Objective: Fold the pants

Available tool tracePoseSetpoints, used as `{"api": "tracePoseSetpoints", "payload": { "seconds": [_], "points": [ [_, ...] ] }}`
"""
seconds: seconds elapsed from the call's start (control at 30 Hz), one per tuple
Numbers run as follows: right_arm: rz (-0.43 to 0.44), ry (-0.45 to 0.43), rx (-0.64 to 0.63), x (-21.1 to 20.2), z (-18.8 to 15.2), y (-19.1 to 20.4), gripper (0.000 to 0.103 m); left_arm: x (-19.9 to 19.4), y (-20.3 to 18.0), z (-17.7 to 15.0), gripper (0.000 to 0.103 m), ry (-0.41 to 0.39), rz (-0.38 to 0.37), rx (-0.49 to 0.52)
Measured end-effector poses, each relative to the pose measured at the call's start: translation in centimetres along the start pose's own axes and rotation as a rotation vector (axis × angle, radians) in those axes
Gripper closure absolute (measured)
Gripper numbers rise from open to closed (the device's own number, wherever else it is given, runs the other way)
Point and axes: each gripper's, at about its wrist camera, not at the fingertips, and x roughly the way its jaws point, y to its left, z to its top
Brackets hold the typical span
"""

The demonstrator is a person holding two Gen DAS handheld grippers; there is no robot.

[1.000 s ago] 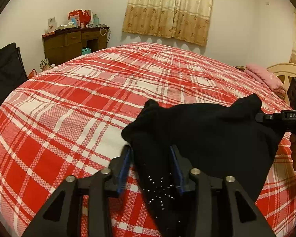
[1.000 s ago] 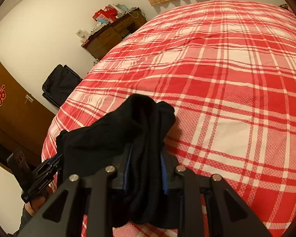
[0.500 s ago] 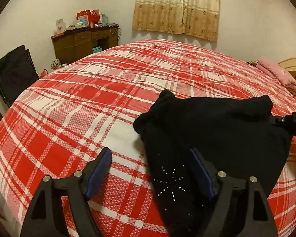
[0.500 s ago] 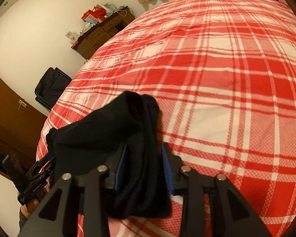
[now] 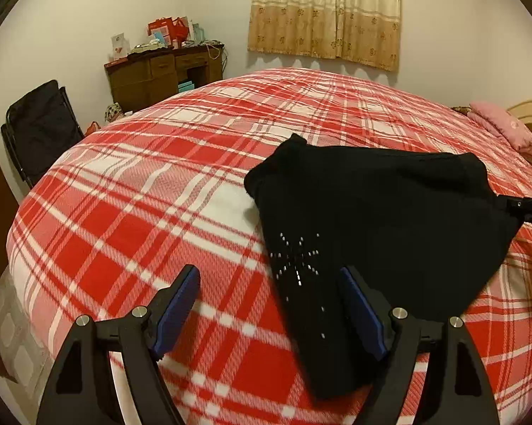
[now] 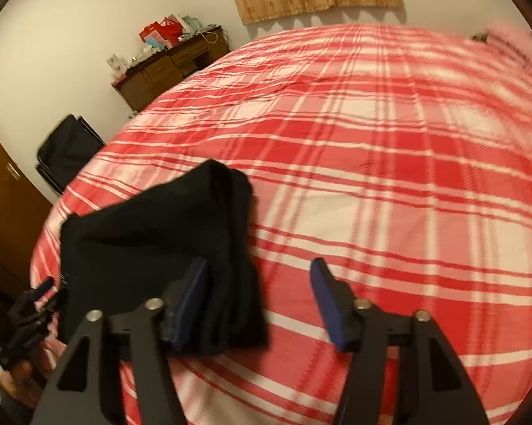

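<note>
Left wrist camera sits low over the bed [image 5: 159, 194], facing the curtain wall. Right wrist camera looks likewise from the right. Both share the black pants [image 5: 372, 212] and dresser [image 6: 170, 67].

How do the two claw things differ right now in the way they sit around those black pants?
The left gripper has the pants lying between its fingers, against the right-hand pad; the right gripper has the cloth draped over its left pad, the gap mostly over bare bedspread. The left gripper sits by the studded end; the right gripper sits by a plain bunched edge. Both stand open, gripping nothing, with blue pads.
</note>
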Motion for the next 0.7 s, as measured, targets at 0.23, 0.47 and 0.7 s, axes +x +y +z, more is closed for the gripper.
{"api": "tracePoseSetpoints", "payload": {
  "seconds": [0.23,0.47,0.7],
  "points": [
    [-0.136,-0.048,-0.089,-3.5,-1.1,1.7,0.032,-3.4,-1.4,0.0,0.022,-0.042,-0.007,0.017],
    [-0.186,-0.168,-0.234,-11.2,-4.5,5.3,0.010,-7.8,-2.6,0.4,0.022,-0.112,-0.031,0.018],
    [-0.185,-0.297,-0.303,-16.5,-5.6,8.1,0.004,-12.8,-3.3,1.0,0.021,-0.197,-0.024,0.028]
  ]
}}
